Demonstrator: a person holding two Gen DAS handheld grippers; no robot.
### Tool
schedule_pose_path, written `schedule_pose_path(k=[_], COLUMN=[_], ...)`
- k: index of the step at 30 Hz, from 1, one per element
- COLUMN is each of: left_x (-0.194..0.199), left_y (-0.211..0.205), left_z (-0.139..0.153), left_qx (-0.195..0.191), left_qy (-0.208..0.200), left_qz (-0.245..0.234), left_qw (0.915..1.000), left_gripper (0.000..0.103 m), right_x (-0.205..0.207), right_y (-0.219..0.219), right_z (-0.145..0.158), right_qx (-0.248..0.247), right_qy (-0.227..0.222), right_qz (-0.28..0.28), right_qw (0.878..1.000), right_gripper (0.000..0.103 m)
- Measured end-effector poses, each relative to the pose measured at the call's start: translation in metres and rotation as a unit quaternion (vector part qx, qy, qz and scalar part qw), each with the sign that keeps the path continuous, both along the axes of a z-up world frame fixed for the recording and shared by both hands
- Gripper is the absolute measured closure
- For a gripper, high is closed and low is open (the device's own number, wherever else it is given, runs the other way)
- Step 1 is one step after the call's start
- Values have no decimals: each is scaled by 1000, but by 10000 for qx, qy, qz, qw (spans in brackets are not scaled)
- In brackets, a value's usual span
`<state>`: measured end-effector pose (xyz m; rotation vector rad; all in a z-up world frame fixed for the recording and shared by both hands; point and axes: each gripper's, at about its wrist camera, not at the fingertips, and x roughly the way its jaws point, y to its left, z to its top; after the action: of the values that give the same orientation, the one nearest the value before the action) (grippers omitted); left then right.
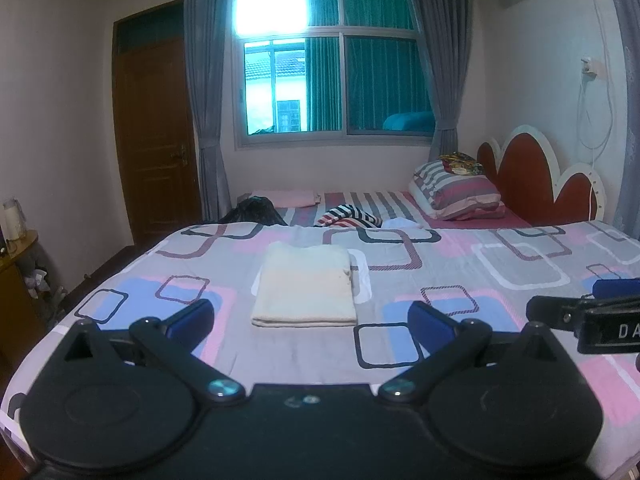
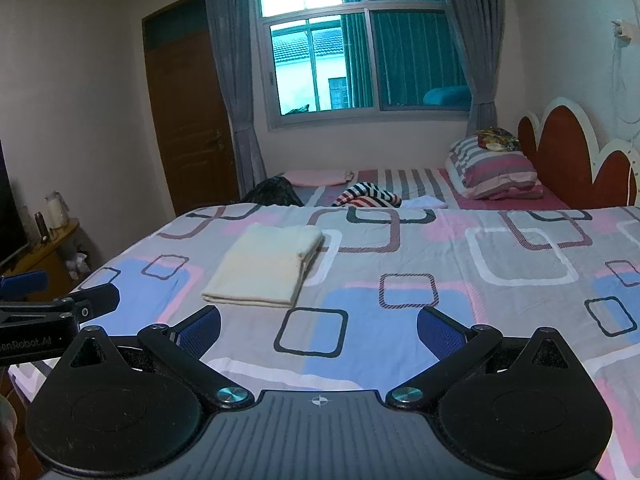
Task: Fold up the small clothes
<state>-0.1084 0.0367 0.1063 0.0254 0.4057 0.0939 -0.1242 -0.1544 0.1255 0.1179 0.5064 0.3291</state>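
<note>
A cream garment (image 1: 306, 286) lies folded into a neat rectangle on the patterned bedsheet (image 1: 460, 280). It also shows in the right wrist view (image 2: 266, 266), left of centre. My left gripper (image 1: 310, 320) is open and empty, held just short of the garment's near edge. My right gripper (image 2: 318, 328) is open and empty, to the right of the garment and nearer to me. Each gripper shows at the side of the other's view.
A striped garment (image 1: 352, 216) and a dark garment (image 1: 254, 212) lie on the far bed. A striped pillow (image 1: 460, 192) rests by the red headboard (image 1: 536, 176). A wooden side table (image 2: 48, 248) with bottles stands left. A door (image 1: 156, 140) and window lie beyond.
</note>
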Motion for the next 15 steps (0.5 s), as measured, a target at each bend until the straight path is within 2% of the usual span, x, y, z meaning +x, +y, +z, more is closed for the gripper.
schedule_pose_path(k=[15], left_x=[5], left_y=[-5], left_z=[1], left_qx=[34], left_qy=[23], left_qz=[-46], left_qw=[10000], left_gripper=[1], right_x=[3], right_y=[-3], right_z=[-3], right_qx=[20], right_qy=[25], right_qz=[3], right_qw=[10000], right_gripper=[0])
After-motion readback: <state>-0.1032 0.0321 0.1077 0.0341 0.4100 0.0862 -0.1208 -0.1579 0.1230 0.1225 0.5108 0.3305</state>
